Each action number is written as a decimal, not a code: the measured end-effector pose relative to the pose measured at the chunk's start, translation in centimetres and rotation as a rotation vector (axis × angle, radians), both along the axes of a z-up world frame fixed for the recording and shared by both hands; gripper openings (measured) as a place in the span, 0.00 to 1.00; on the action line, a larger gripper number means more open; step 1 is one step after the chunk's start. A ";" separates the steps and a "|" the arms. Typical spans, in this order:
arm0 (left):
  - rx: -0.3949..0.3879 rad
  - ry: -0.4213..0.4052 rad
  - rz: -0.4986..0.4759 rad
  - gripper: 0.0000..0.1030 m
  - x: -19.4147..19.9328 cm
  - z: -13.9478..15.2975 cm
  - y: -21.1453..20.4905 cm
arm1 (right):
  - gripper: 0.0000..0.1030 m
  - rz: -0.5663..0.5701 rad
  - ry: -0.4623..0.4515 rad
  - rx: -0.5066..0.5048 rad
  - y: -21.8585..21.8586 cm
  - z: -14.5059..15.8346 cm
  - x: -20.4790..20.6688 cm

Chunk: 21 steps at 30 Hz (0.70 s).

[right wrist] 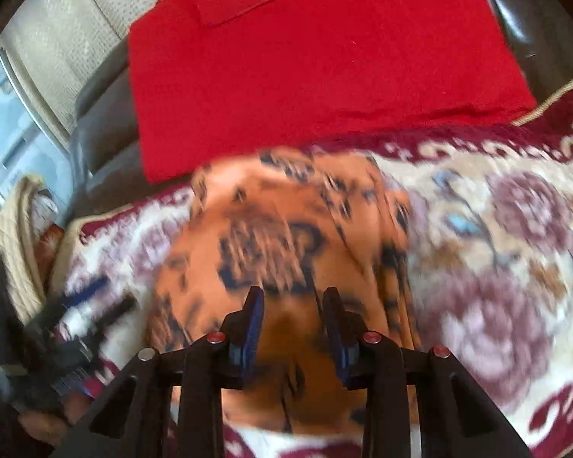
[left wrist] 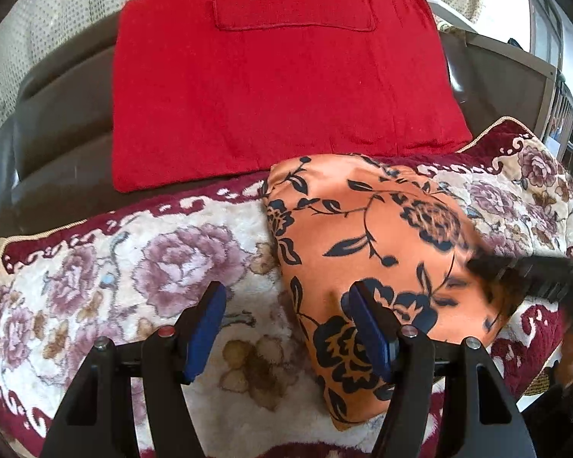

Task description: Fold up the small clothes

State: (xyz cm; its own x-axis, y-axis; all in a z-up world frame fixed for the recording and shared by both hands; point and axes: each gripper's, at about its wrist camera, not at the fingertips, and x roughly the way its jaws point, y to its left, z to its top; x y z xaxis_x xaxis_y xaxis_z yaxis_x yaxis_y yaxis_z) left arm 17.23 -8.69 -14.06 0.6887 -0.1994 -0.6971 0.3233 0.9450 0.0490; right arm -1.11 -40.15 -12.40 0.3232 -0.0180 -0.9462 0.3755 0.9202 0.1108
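Left wrist view: background is a beige dotted curtain point(left wrist: 57, 11) and a dark brown leather seat back point(left wrist: 68, 114), with a folded red cloth point(left wrist: 271, 87) leaning against it, stitched patch near its top. Below that, a plush floral blanket point(left wrist: 152, 267), cream with mauve roses and a maroon scroll border, covers the seat. The orange floral garment point(left wrist: 374, 252) lies on the blanket right of centre, black flower and vine print, roughly wedge-shaped, its far edge just short of the red cloth. Left gripper point(left wrist: 286, 328): jaws wide apart, blue pads visible on both fingers. The left finger is over bare blanket, the right one over the garment's near left edge. Nothing is pinched between them; whether the right pad touches the fabric, cannot tell. Right gripper point(left wrist: 527, 271) comes in from the right edge as a dark motion-blurred shape over the garment's right side; jaws not readable here.

Right wrist view: heavy motion blur. Same curtain at top left, a pale window or cabinet point(right wrist: 7, 129) at the left edge, the leather seat beside the red cloth point(right wrist: 317, 61). The blanket point(right wrist: 496, 248) fills the lower half. The orange garment point(right wrist: 286, 236) sits centre frame, directly under the right gripper point(right wrist: 292, 305). Jaws are partly open, a moderate gap, with orange fabric visible through the gap; pads don't appear to press on any fold, so not holding. Left gripper point(right wrist: 80, 316) is a blurred dark shape with a blue pad at lower left, over the blanket.
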 end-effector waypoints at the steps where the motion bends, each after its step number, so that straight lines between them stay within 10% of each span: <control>1: 0.003 -0.004 0.000 0.66 -0.1 0.2 0.0 | 0.35 -0.006 0.019 -0.009 0.1 -1.0 -0.8; 21: 0.088 -0.130 0.010 0.66 -5.2 4.6 -0.7 | 0.36 -0.016 -0.033 -0.033 1.5 0.0 -4.5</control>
State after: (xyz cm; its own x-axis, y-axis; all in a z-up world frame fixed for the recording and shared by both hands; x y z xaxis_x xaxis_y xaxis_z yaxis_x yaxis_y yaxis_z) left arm 12.00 -9.42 -9.46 0.7757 -0.1338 -0.6167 0.2993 0.9384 0.1728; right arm -5.62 -38.70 -12.39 0.3539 -0.0546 -0.9337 0.3870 0.9174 0.0931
